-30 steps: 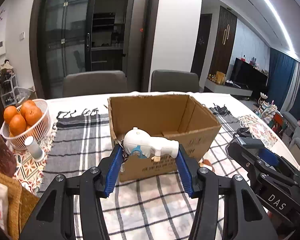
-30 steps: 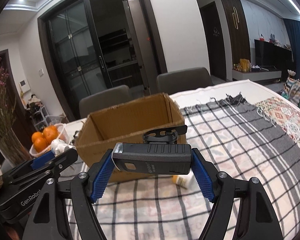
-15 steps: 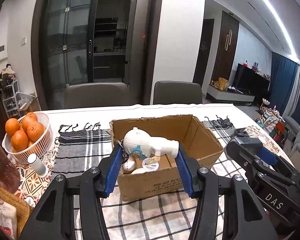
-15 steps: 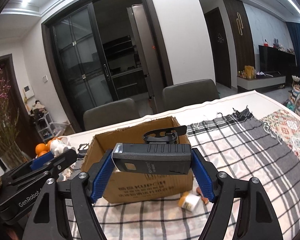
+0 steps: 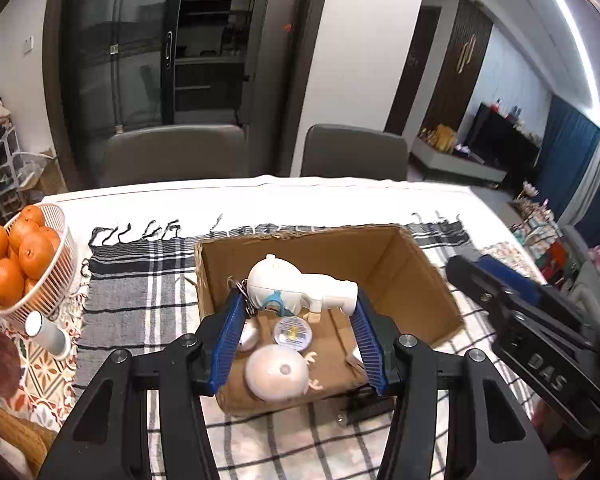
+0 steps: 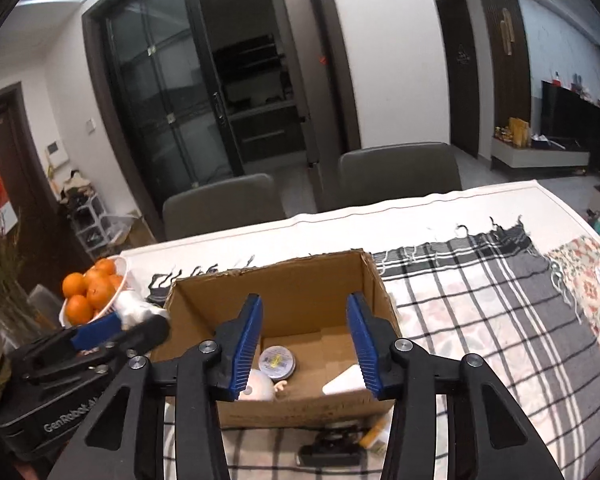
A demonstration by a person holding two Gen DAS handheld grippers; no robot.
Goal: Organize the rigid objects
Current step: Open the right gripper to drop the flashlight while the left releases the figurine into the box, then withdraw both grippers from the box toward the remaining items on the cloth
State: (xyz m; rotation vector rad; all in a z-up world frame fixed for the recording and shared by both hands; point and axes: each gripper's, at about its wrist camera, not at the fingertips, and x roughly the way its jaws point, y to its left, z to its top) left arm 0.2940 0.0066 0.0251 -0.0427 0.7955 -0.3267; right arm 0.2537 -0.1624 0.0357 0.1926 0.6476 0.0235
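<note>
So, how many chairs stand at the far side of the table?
2. The left chair and the right chair stand side by side behind the table. Others may be out of view.

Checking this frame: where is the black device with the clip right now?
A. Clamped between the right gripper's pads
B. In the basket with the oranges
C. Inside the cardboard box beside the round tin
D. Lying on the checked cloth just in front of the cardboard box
D: the black device lies on the checked cloth against the near wall of the cardboard box, and nothing is between the pads of the closing right gripper.
</note>
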